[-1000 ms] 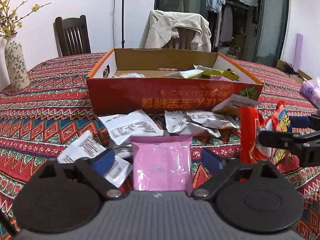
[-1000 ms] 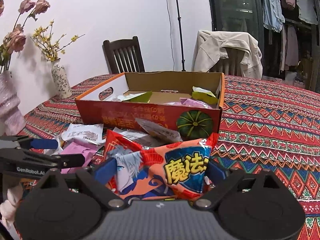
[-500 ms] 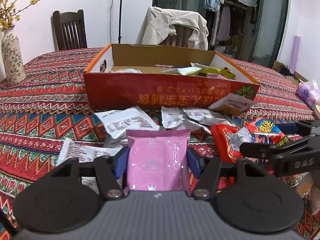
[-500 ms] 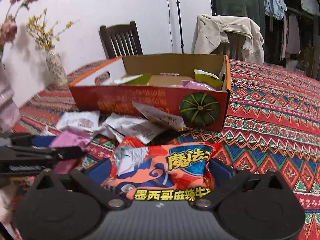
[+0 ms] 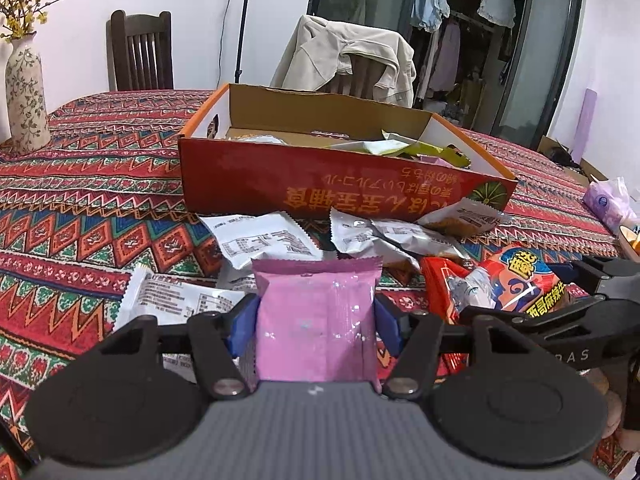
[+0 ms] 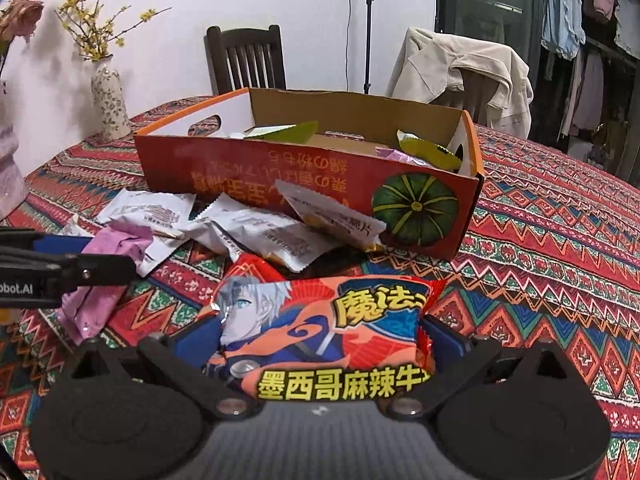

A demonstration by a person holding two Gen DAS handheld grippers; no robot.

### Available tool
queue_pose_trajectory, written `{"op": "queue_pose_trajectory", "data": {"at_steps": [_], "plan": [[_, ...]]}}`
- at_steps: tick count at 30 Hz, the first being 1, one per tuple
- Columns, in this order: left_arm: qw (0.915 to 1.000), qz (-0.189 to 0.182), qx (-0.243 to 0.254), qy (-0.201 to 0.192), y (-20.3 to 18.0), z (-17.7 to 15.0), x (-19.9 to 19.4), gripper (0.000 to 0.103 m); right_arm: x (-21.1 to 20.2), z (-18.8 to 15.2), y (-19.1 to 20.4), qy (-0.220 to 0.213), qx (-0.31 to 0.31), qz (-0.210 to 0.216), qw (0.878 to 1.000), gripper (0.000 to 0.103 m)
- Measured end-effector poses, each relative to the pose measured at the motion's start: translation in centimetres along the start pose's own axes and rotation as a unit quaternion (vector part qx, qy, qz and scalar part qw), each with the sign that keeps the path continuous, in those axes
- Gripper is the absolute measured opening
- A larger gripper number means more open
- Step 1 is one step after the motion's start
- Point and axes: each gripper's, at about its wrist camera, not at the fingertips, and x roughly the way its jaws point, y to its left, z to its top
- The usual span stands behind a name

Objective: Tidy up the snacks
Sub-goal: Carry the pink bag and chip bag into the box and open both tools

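Left gripper point(image 5: 316, 322) pinches the pink packet point(image 5: 316, 320) | right gripper point(image 6: 320, 344) gapes wide round the red snack bag point(image 6: 320, 336) on the tablecloth point(image 6: 540, 248) — unclamped; lift now and you'll drop it short of the box point(image 6: 280, 184)

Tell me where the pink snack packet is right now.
In the left wrist view the pink snack packet sits bottom centre, clamped between the left gripper pads, in front of the white packets and the red cardboard box.
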Motion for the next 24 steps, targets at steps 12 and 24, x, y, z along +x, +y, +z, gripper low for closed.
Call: {"op": "queue_pose_trajectory", "data": {"at_steps": [12,24], "plan": [[0.9998,-0.001,-0.005,-0.017,0.6,0.4,-1.3,0.063,-2.0,-0.4,0.2,-0.030,0.013,0.014,0.999,0.102],[0.9984,0.000,0.000,-0.056,0.3,2.0,-3.2,0.063,-5.1,1.2,0.2,-0.086,0.017,0.013,0.996,0.102]]}}
